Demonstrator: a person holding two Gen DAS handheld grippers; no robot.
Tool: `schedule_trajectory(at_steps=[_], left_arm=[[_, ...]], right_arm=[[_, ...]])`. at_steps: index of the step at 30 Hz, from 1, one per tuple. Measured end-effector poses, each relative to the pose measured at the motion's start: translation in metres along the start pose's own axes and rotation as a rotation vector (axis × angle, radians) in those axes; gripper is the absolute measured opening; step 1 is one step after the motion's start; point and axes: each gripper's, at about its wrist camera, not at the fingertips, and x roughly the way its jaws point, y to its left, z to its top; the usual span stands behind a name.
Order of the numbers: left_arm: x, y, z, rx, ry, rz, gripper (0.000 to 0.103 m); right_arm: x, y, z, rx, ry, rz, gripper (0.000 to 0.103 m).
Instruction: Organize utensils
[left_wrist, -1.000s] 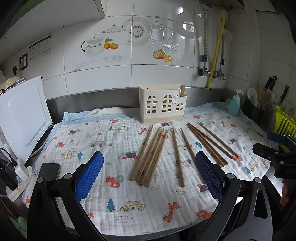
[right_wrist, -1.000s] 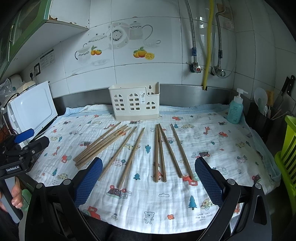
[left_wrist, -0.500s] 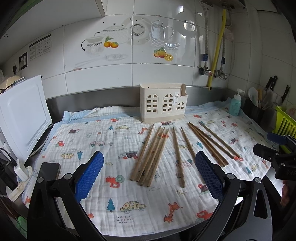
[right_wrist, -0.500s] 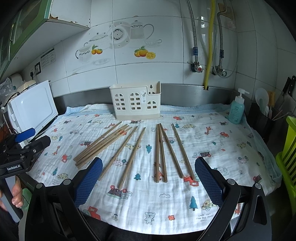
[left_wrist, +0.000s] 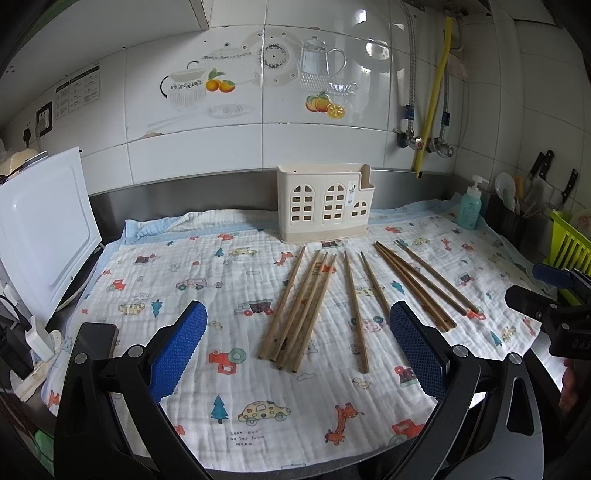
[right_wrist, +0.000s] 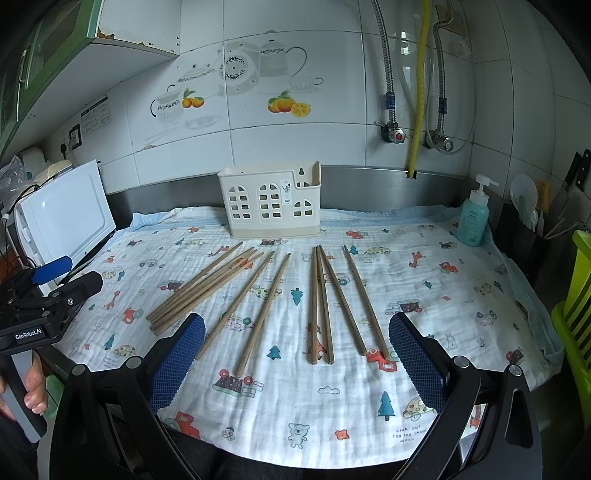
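Note:
Several wooden chopsticks (left_wrist: 303, 306) lie loose on a cartoon-print cloth (left_wrist: 207, 280), fanned out in front of a cream plastic utensil holder (left_wrist: 325, 203) that stands upright by the back wall. They also show in the right wrist view, chopsticks (right_wrist: 321, 302) and holder (right_wrist: 271, 203). My left gripper (left_wrist: 295, 350) is open and empty above the cloth's near edge, short of the chopstick ends. My right gripper (right_wrist: 295, 362) is open and empty, also short of the chopsticks. Each gripper shows at the edge of the other's view.
A white appliance (left_wrist: 40, 229) stands at the left. A teal soap bottle (right_wrist: 472, 214), a dark utensil pot (right_wrist: 532, 236) and a green rack (right_wrist: 576, 295) stand at the right. Pipes and valves hang on the tiled wall (right_wrist: 413, 110).
Both views have shifted very slightly; the grippers stay open and the chopsticks and holder have not moved.

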Motion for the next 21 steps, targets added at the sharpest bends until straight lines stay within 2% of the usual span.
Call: schedule_trajectory(at_steps=[21], left_arm=[[0.0056, 0.002, 0.003, -0.012, 0.021, -0.012, 0.098]], right_arm=[[0.0031, -0.0019, -0.0019, -0.001, 0.006, 0.008, 0.097]])
